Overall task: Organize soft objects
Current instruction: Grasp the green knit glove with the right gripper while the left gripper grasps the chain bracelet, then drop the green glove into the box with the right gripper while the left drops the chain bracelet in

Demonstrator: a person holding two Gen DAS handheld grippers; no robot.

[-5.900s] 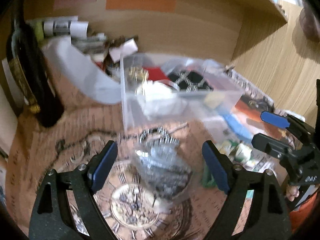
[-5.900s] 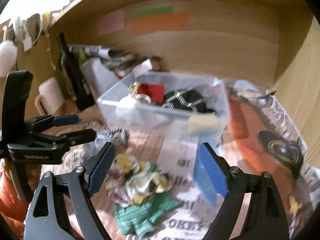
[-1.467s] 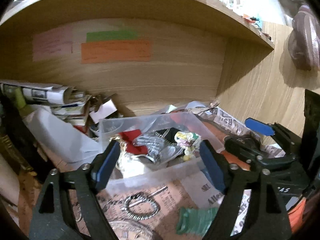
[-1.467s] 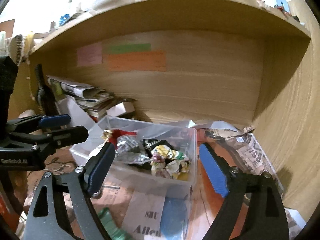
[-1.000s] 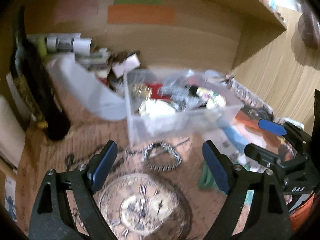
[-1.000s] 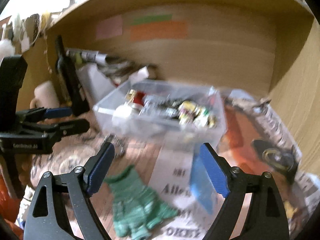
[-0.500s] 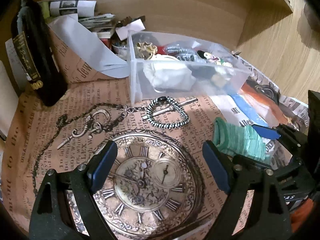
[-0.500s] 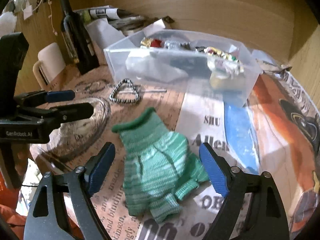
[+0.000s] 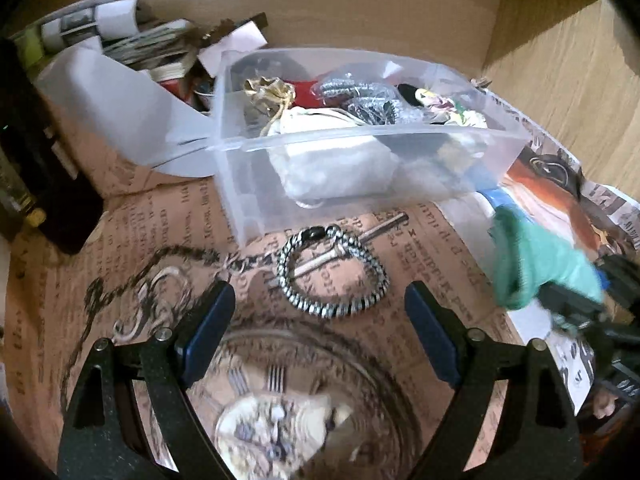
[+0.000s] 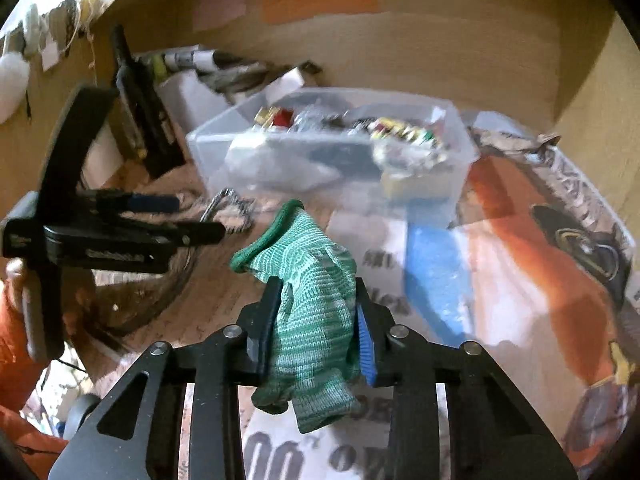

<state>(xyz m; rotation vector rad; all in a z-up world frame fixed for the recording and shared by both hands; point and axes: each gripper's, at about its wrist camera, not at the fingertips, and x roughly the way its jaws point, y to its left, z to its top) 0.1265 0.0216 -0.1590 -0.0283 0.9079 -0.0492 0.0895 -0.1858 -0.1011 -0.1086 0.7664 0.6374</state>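
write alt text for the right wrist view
The right gripper is closing its jaws on a green knit glove, bunched between the pads. Beyond it, a clear plastic bin of small items; the open left gripper at left.

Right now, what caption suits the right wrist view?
Right tool closing on a green knitted glove before a clear bin.

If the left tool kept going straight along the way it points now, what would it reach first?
Most likely the black-and-white braided bracelet, which lies on the printed paper just ahead of the open left tool, centred between its fingers. The clear plastic bin sits beyond it. Depth is hard to judge here.
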